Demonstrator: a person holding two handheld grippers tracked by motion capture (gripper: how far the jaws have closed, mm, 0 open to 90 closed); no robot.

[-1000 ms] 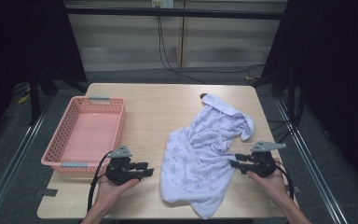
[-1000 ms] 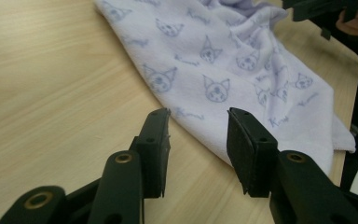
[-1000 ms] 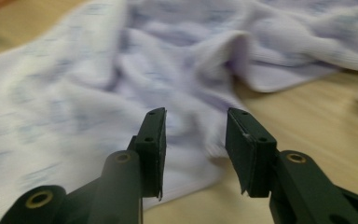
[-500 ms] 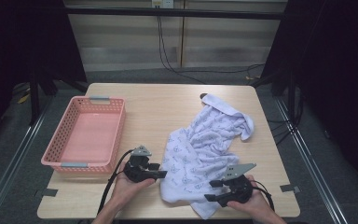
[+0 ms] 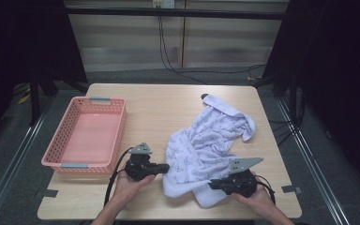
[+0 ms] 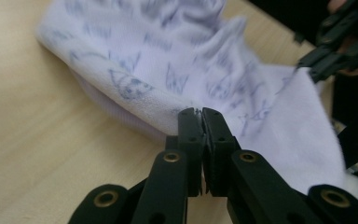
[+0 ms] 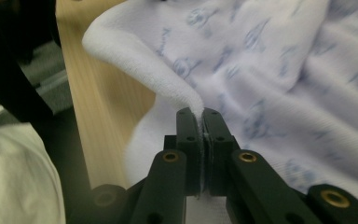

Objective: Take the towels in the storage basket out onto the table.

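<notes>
At the near edge of the bench, two hands reach in, each holding a black claw. The left claw sits at the near left edge of a white towel printed with pale blue motifs. The right claw sits at the towel's near right corner. Both claws have just been closing, and each now pinches a fold of towel between its jaws. No writing or brand can be read anywhere.

A second ago both claws lay farther out to the sides, clear of the cloth; both have since come in to its near edge.

The left gripper view shows the left claw nipping the thick towel hem, with the other claw farther off at upper right. The right gripper view shows the right claw clamped on a raised ridge of towel.

Farther back, the towel lies crumpled across the right half of the bench. At far left stands a pink basket.
</notes>
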